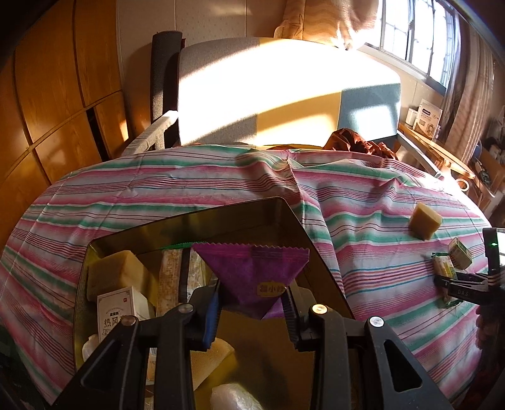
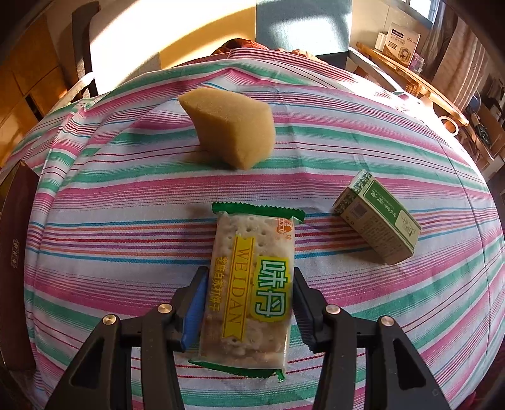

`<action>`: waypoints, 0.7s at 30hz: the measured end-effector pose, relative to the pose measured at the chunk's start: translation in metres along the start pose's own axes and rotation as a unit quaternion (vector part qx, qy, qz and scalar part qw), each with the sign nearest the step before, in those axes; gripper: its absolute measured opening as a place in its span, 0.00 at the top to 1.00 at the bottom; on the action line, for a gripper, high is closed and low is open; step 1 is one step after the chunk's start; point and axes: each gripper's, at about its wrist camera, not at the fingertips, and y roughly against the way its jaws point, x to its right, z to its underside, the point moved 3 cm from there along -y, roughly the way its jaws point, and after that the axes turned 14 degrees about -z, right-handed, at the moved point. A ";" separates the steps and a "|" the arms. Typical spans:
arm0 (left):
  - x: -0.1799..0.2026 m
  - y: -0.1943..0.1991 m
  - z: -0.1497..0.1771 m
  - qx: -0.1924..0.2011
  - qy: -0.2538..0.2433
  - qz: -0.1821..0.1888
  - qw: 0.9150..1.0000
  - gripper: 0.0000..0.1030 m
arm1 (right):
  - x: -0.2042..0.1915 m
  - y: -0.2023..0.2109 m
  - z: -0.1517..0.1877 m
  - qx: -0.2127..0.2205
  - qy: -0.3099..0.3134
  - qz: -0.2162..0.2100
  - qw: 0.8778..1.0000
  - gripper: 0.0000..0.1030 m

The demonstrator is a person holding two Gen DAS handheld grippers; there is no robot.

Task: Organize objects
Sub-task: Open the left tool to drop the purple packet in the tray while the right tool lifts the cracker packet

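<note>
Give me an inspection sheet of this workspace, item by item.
Surface: striped cloth, wrinkled, sunlit.
Job's things: metal tin holding sponge pieces and a white box; purple packet above the tin; cracker packet, sponge wedge and green box on the cloth.
Clutter: nothing seen.
Grippers: left gripper shut on purple packet; right gripper, fingers either side of the cracker packet, contact unclear.
Cables: nothing seen.
Surroundings: chair, wooden cabinets, window, cluttered side shelf.
</note>
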 end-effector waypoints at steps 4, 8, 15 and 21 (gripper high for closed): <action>0.006 -0.021 -0.003 -0.030 0.002 0.014 0.999 0.66 | -0.003 -0.002 0.002 -0.001 0.005 0.003 1.000 0.51; 0.008 -0.054 -0.009 -0.079 0.018 0.029 0.996 0.66 | -0.004 -0.004 0.001 -0.001 0.008 0.005 1.000 0.51; 0.007 -0.110 -0.016 -0.139 0.038 0.023 0.989 0.66 | -0.004 -0.005 0.000 -0.002 0.010 0.005 1.000 0.51; 0.003 -0.132 -0.019 -0.143 0.034 -0.009 0.989 0.64 | -0.005 -0.006 -0.001 -0.002 0.013 0.006 1.000 0.51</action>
